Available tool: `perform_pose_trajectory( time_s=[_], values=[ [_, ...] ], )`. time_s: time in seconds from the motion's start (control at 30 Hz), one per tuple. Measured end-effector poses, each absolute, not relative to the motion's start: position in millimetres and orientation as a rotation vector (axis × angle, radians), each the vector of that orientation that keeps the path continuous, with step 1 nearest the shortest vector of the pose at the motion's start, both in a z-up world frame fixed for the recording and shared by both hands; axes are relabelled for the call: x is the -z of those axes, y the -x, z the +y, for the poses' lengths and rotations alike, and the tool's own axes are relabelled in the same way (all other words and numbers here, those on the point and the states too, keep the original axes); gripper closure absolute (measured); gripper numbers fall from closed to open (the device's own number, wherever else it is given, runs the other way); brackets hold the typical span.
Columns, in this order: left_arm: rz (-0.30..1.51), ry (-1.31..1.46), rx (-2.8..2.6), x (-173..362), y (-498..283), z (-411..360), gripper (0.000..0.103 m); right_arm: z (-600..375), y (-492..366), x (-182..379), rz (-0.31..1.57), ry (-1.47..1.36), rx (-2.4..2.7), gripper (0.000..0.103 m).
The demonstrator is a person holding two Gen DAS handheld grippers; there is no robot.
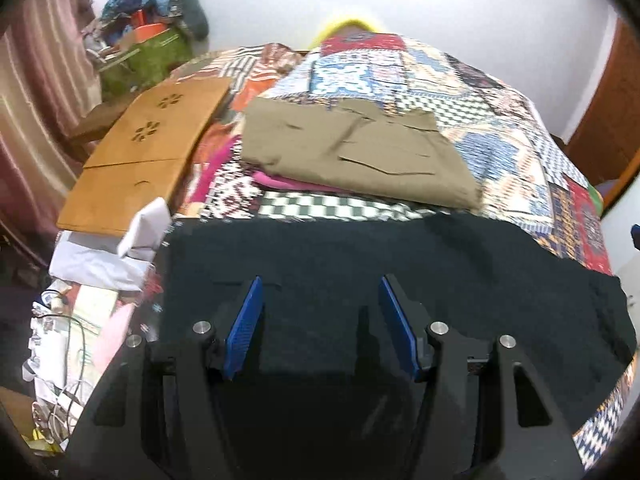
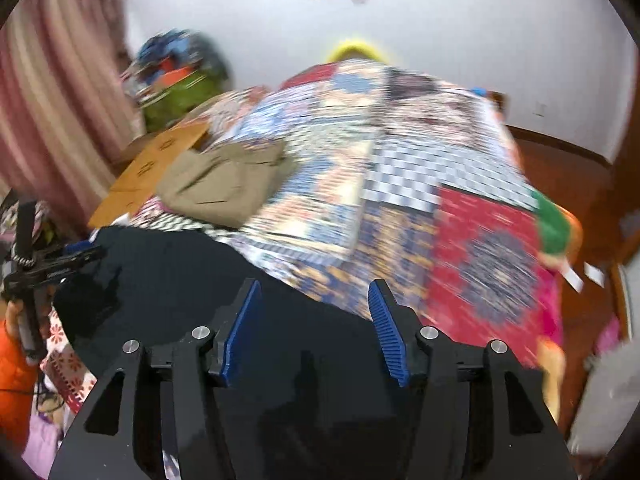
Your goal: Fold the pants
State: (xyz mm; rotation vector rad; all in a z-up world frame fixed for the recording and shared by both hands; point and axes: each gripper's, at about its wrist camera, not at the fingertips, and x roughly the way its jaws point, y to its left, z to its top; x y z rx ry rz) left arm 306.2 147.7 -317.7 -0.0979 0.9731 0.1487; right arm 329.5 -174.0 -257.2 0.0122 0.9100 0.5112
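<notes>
The dark pants (image 1: 360, 264) lie spread flat across the near edge of the bed, a broad black-navy sheet of cloth reaching from the left side to the right in the left wrist view; in the right wrist view the same pants (image 2: 168, 280) fill the lower left. They look like a soft, limp fabric with some weight, likely to sag and drape when lifted and to slide a little over the quilt, so a pinch near a corner or along a hem or the waistband should hold better than a grab in the middle. Which end is the waist I cannot tell; the cloth is too dark to show seams.

The left gripper (image 1: 320, 304) hangs over the pants with its blue pads apart and nothing between them. The right gripper (image 2: 314, 308) also stands apart and empty, above the far edge of the pants where the cloth meets the quilt; that view is blurred.

Beyond the pants, a folded khaki garment (image 1: 356, 156) rests on a pink one, both on the patchwork quilt (image 1: 500, 152) that covers the bed. To the left lie a wooden lap board (image 1: 148, 152) with cut-out flower shapes, some white cloth (image 1: 108, 248), and a heap of bags (image 1: 148, 40) by the striped curtain (image 1: 40, 80).
</notes>
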Motion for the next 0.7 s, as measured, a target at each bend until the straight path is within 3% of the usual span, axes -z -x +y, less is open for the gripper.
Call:
perform_pose_trajectory(
  time_s=[0.1, 0.23, 0.47, 0.7],
  values=[
    [0.999, 0.140, -0.129, 324, -318, 164, 0.044, -134, -354, 274, 0.980, -0.006, -0.617, 0.050],
    [1.059, 0.162, -0.081, 340, -332, 171, 0.052, -94, -379, 298, 1.062, -0.007, -0.724, 0.050],
    [1.067, 0.141, -0.090, 353, -334, 182, 0.052, -47, -399, 339, 1.205, 0.035, -0.834, 0.050],
    [1.059, 0.178, -0.088, 360, -334, 190, 0.052, -39, -381, 331, 1.210, 0.095, -0.955, 0.050]
  ],
)
